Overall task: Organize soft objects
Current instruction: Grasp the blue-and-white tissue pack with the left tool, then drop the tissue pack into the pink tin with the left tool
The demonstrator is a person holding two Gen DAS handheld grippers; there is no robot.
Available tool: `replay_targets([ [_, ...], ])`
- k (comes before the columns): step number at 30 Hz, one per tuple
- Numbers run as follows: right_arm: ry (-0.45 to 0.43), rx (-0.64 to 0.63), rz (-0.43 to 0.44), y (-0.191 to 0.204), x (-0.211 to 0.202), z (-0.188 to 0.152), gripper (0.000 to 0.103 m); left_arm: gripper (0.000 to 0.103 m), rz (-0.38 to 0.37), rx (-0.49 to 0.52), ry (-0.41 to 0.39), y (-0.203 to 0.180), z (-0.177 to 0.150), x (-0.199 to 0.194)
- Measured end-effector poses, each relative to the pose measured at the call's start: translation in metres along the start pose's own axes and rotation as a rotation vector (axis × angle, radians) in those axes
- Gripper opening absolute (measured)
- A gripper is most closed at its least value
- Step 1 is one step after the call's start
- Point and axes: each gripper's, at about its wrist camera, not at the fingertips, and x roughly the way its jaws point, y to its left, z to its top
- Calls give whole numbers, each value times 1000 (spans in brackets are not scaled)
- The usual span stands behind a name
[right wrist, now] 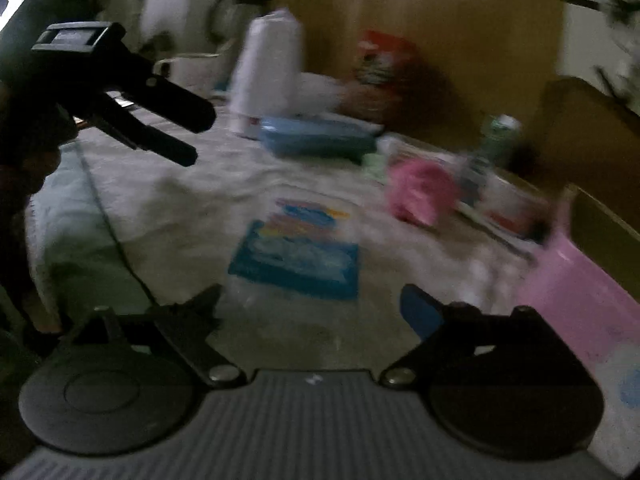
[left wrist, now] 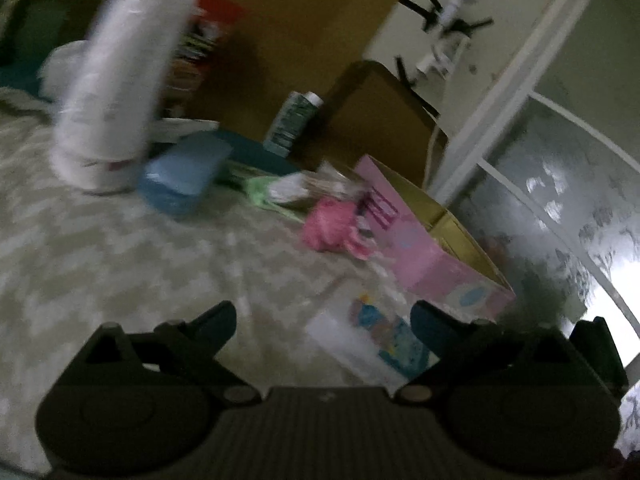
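Both views are blurred and dim. A pink soft object (left wrist: 328, 224) lies on the patterned bed cover, also in the right wrist view (right wrist: 420, 192). A flat blue and white packet (left wrist: 380, 340) lies just ahead of my left gripper (left wrist: 324, 318), which is open and empty. The same packet (right wrist: 296, 256) lies ahead of my right gripper (right wrist: 310, 300), also open and empty. A pink open box (left wrist: 432, 248) stands at the right; its wall shows in the right wrist view (right wrist: 580, 304). The left gripper also shows in the right wrist view (right wrist: 200, 136), held above the bed at the left.
A tall white wrapped roll pack (left wrist: 116, 80) stands at the back, a blue pack (left wrist: 184, 176) beside it, a green-white item (left wrist: 276, 188), a bottle (left wrist: 296, 120) and a wooden headboard (left wrist: 304, 20). A glass door (left wrist: 560, 200) is at the right.
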Motion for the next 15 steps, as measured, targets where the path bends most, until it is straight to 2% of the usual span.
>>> replay_targets([
  [4,-6,102,7,-7,-10,-8,95,97,-14,70,25,-21,5,23],
  [7,-1,186,42,-2,-7,-12,94,95,11,94,57,-27,3,43],
  [9,-20,222,59,-1,-4,-11,94,84,-11,70,110,-26,1,58],
  [10,-25,234,66,-1,-1,-10,93,74,-32,59,145,-25,-2,63],
  [11,-33,250,66,-2,1,-9,88,70,-47,54,172,-26,-5,68],
  [12,-44,266,58,-2,1,-8,84,70,-36,73,162,-31,-9,68],
  [13,-50,264,50,-2,2,-8,72,68,-28,98,166,-36,-10,68],
  [15,-61,255,35,-4,1,-9,68,65,-51,100,177,-43,-11,69],
])
